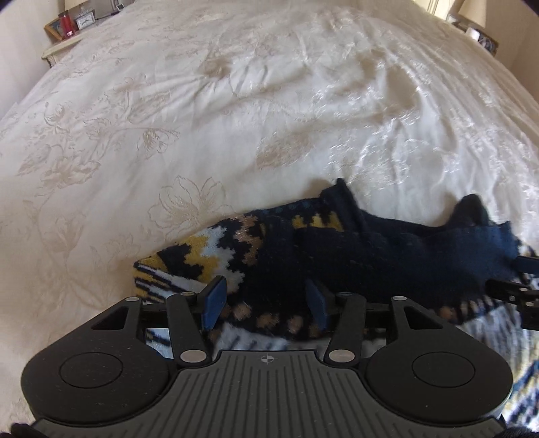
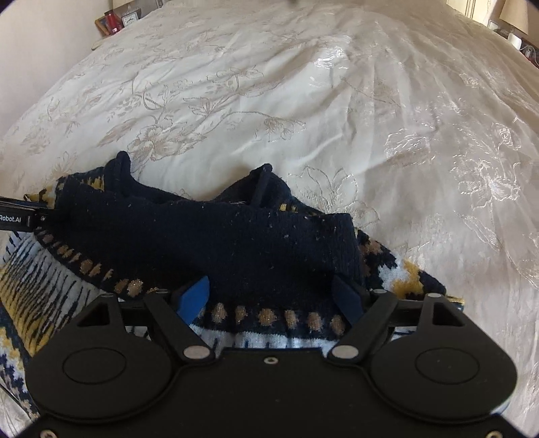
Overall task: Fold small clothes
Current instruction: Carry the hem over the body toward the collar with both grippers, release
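You are working in a home bedroom: a wide bed [image 1: 269, 101] under a cream floral-embroidered bedspread [image 2: 303, 101], a bedside table [image 1: 62, 45] with a small clock [image 1: 84, 21] and red candle [image 1: 65, 23], and a lamp [image 2: 513, 15].

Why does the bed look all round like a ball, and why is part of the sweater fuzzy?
Both wrist views use a fisheye lens, so the white bedspread bulges like a dome. In the left wrist view the right end of the patterned sweater is smeared by blur. In the right wrist view the sweater looks sharper, and light glares off the bedspread's shiny embroidery.
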`<act>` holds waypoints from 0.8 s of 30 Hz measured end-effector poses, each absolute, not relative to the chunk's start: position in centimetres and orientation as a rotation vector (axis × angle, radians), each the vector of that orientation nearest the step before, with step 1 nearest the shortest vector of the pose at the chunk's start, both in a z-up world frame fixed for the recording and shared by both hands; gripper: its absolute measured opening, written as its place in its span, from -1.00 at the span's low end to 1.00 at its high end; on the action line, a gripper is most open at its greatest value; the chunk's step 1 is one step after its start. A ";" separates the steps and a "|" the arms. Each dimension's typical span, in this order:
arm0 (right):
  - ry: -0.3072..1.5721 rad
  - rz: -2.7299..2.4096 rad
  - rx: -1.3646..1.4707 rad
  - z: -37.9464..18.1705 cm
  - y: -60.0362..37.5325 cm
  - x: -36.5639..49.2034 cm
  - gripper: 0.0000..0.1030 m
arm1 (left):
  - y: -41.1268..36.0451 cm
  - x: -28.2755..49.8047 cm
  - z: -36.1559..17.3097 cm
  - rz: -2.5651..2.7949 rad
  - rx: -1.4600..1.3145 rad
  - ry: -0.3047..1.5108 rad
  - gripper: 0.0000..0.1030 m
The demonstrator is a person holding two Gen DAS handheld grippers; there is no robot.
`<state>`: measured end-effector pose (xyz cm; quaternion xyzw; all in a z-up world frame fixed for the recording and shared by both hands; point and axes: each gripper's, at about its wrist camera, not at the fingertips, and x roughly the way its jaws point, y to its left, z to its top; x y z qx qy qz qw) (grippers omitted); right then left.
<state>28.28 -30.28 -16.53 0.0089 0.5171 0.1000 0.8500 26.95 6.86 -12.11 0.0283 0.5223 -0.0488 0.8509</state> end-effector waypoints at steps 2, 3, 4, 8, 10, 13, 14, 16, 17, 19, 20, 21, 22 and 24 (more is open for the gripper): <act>1.067 0.203 0.041 -15.5 -30.3 27.5 0.60 | 6.0 25.5 -11.2 -0.129 0.058 1.091 -0.02; 1.055 0.202 0.055 -15.0 -30.2 26.9 0.61 | 5.4 24.7 -10.8 -0.145 0.064 1.088 -0.02; 1.045 0.201 0.064 -14.6 -30.1 26.3 0.61 | 4.9 23.8 -10.6 -0.160 0.071 1.084 -0.01; 1.047 0.228 0.045 -13.8 -28.7 23.7 0.67 | 2.7 20.8 -11.2 -0.214 0.122 1.097 -0.01; 1.070 0.245 0.022 -14.1 -27.9 22.5 0.68 | 1.9 20.0 -12.2 -0.225 0.162 1.123 -0.01; 1.119 0.236 -0.014 -15.1 -27.5 21.2 0.69 | 2.1 19.0 -13.7 -0.204 0.230 1.144 0.02; 1.131 0.225 -0.032 -15.4 -27.6 20.8 0.70 | 2.6 18.5 -14.2 -0.190 0.242 1.147 0.11; 1.151 0.188 -0.054 -16.1 -28.4 20.1 0.73 | 3.7 18.7 -14.6 -0.160 0.227 1.156 0.26; 1.160 0.171 -0.055 -16.3 -28.9 19.9 0.73 | 4.3 18.8 -14.6 -0.149 0.204 1.163 0.31; 1.176 0.139 -0.051 -16.4 -30.0 19.4 0.75 | 5.0 19.0 -14.4 -0.137 0.168 1.177 0.31; 1.180 0.133 -0.047 -16.4 -30.5 19.3 0.75 | 5.1 19.1 -14.3 -0.136 0.166 1.183 0.31; 1.183 0.132 -0.043 -16.3 -30.9 19.1 0.75 | 5.1 19.0 -14.1 -0.136 0.168 1.186 0.31; 1.182 0.134 -0.040 -16.1 -31.1 18.9 0.76 | 5.1 18.9 -13.9 -0.137 0.167 1.190 0.31; 1.174 0.135 -0.014 -15.4 -31.6 18.4 0.78 | 5.1 18.4 -13.6 -0.131 0.155 1.197 0.30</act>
